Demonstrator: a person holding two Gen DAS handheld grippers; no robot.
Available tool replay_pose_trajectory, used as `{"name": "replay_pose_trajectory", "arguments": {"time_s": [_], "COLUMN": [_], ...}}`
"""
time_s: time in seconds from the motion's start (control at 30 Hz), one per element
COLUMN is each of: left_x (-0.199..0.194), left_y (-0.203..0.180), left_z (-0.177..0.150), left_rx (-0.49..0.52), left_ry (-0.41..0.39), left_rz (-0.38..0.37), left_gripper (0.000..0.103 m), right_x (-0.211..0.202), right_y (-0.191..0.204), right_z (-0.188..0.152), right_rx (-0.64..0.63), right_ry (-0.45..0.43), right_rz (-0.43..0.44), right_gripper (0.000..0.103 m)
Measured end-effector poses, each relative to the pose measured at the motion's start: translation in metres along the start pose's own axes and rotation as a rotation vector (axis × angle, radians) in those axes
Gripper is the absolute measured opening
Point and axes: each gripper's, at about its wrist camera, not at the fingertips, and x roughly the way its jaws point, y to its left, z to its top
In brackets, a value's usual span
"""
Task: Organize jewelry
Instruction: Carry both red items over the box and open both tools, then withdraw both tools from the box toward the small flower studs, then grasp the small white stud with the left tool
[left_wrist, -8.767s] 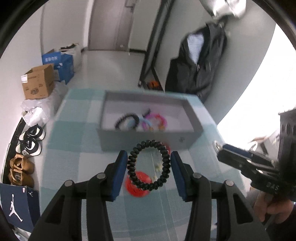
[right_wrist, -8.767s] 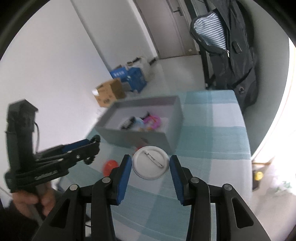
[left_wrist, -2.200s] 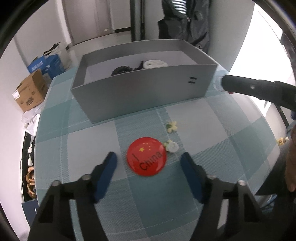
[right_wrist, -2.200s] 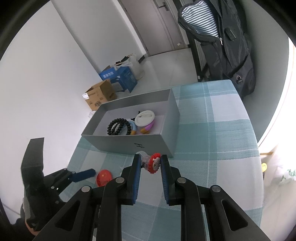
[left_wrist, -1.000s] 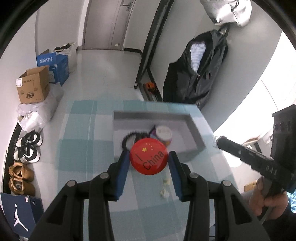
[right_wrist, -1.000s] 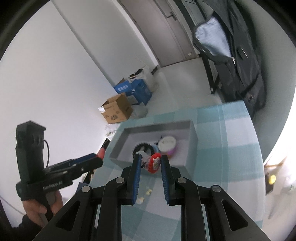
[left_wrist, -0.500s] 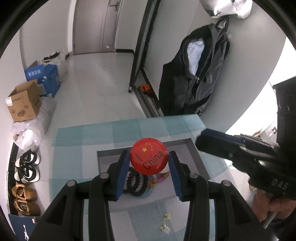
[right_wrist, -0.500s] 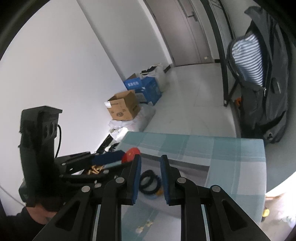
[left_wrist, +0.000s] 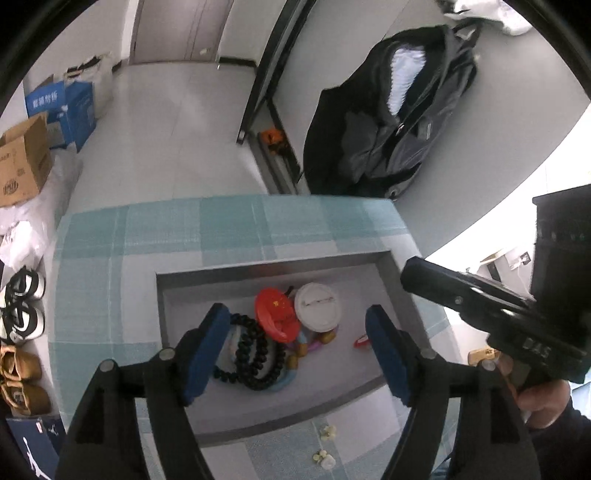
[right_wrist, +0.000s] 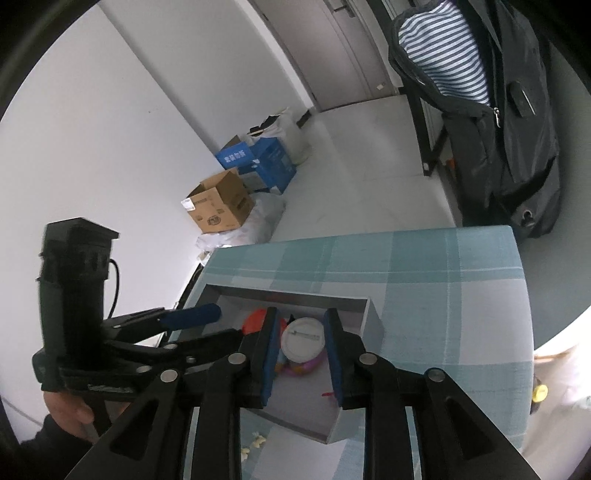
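- Now the left gripper (left_wrist: 297, 347) is wide open, empty; the round red pin badge (left_wrist: 276, 314) lies below, between its fingers, inside the grey box (left_wrist: 280, 426).
- The right gripper (right_wrist: 300, 356) is open and empty too.

A grey open-topped box (left_wrist: 391, 269) sits on the checked cloth. Inside it, a red badge (left_wrist: 275, 314) lies tilted against a white badge (left_wrist: 317, 310), beside a black beaded bracelet (left_wrist: 255, 358), with a small red piece (left_wrist: 361, 341) lying apart.
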Motion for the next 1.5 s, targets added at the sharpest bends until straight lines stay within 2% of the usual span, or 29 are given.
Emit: {"name": "replay_pose_trajectory", "arguments": {"time_s": [0.13, 0.23, 0.3, 0.57, 0.73, 0.83, 1.13, 1.5], "left_x": [-0.007, -0.016, -0.024, -0.034, -0.033, -0.027, -0.026, 0.003], "left_y": [0.001, -0.002, -0.004, -0.018, -0.025, -0.032, -0.040, -0.038], "left_z": [-0.005, -0.014, -0.023, -0.037, -0.049, -0.062, -0.082, -0.101], "left_rx": [-0.012, -0.008, -0.009, 0.012, 0.002, 0.021, 0.036, 0.071], "left_ry": [-0.023, -0.043, -0.064, -0.103, -0.109, -0.086, -0.057, 0.063], "left_rz": [0.033, 0.080, 0.106, 0.185, 0.198, 0.235, 0.270, 0.280], "left_gripper": [0.072, 0.072, 0.072, 0.072, 0.072, 0.072, 0.072, 0.072], "right_x": [-0.007, -0.019, -0.025, -0.046, -0.056, -0.059, -0.068, -0.059], "right_y": [0.002, 0.006, 0.008, 0.013, 0.017, 0.020, 0.019, 0.015], "right_z": [-0.004, -0.010, -0.013, -0.028, -0.041, -0.050, -0.076, -0.094], "right_rx": [-0.001, -0.008, -0.010, -0.007, -0.006, -0.017, -0.009, -0.047], "right_ry": [-0.009, -0.027, -0.041, -0.086, -0.099, -0.093, -0.072, -0.013], "right_rz": [0.001, 0.000, 0.001, 0.015, 0.027, 0.012, -0.030, -0.106], "right_gripper": [0.027, 0.038, 0.042, 0.050, 0.071, 0.077, 0.083, 0.087]}}
